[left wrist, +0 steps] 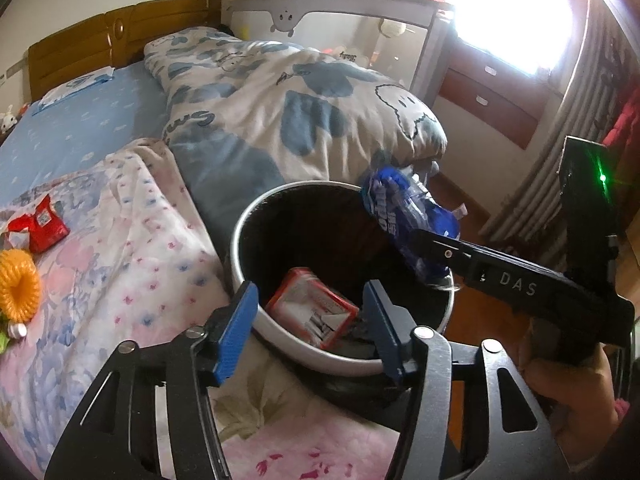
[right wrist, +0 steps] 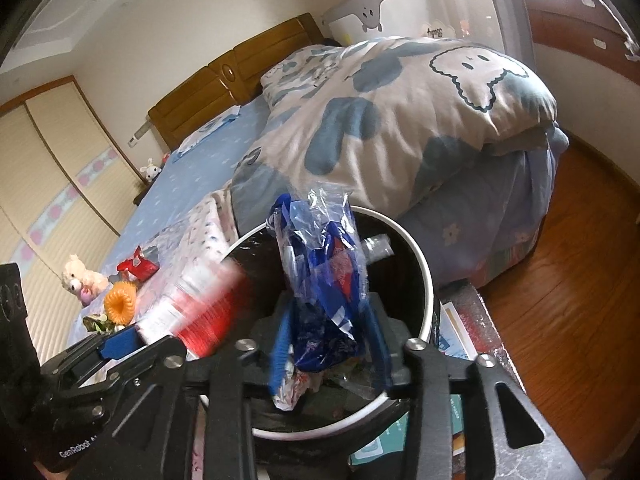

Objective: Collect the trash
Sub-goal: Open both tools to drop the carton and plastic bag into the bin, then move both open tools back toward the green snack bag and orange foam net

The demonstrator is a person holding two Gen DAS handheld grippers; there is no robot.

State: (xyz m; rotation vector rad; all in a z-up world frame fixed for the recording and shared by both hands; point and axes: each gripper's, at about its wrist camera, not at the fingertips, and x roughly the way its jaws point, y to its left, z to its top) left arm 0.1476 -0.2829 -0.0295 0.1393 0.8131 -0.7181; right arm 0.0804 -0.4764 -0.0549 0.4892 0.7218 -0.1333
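Bedroom with a wooden floor (right wrist: 568, 280), daylight burning through the window. My left hand-held gripper (left wrist: 308, 296) hangs over the trash bin (left wrist: 280, 334), its ribbed blue pads (left wrist: 236, 332) standing wide apart with nothing between them. Below the gap, a flat red-and-white packet (left wrist: 312, 314) lies tilted inside the bin, which is round, dark inside and ringed by a smooth white rim.

My right hand-held gripper (right wrist: 328, 312) reaches over the same bin from the other side, my hand (left wrist: 568, 392) wrapped around its black grip. A crumpled blue plastic wrapper (right wrist: 320, 272), glossy and partly see-through, stands upright between its pads; these sit at a middling width, and as far as I can see they flank the wrapper without pressing it. The wrapper's top rises above the rim, and its lower end is down among other crushed wrappers in the bin. From the right wrist view the red-and-white packet is only a blur beside the left pad.

Just beside the bin is the bed (left wrist: 80, 128), covered near me by a soft pink-and-blue floral sheet (left wrist: 140, 260). On that sheet, well apart from the bin, lie a torn red snack packet (left wrist: 44, 224) and an orange coiled ring (left wrist: 18, 284). A cream plush toy (right wrist: 80, 278) sits near them. Farther up, a puffy white duvet (left wrist: 300, 100) printed with blue-grey blotches and a cartoon ghost is heaped on the blue bedsheet, ahead of a polished wooden headboard (left wrist: 120, 36).
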